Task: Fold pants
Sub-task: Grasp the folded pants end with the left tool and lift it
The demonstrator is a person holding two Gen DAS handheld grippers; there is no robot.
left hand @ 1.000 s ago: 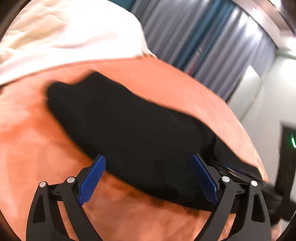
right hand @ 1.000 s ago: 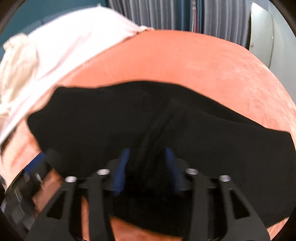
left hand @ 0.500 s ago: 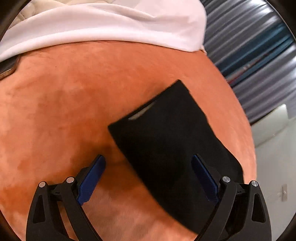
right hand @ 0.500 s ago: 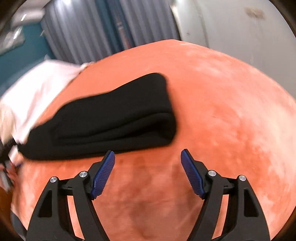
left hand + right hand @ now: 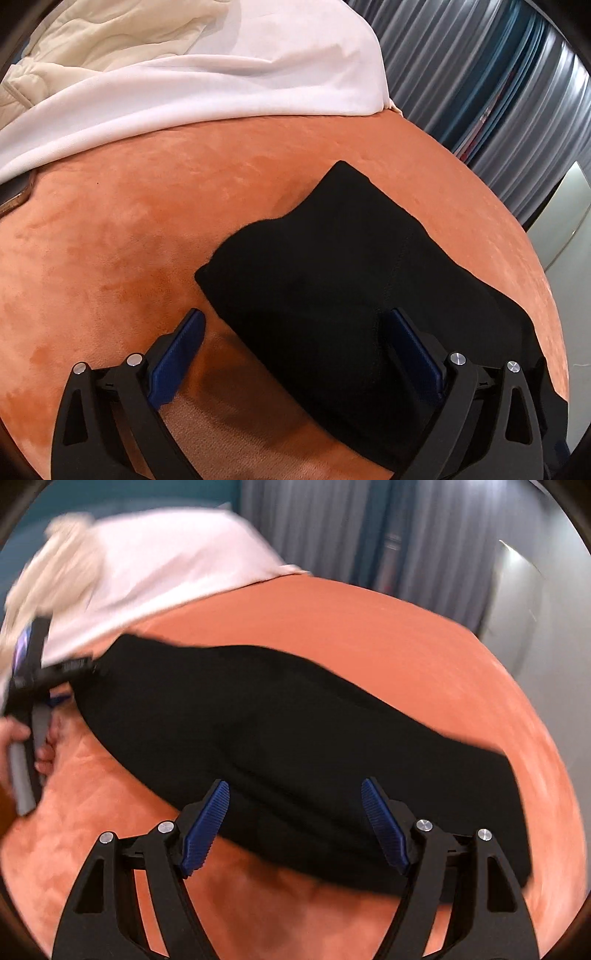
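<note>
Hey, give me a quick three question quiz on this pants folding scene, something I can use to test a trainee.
1. True or false: the left gripper is clamped shut on the black pants.
2. Multiple choice: the pants lie on A) a wooden table, B) an orange blanket, C) a tiled floor.
3. Fill in: beyond the pants, at the far end of the blanket, lies a ____ sheet.

Key
1. False; its jaws stand wide open, and so do those of the right gripper.
2. B.
3. White.
</note>
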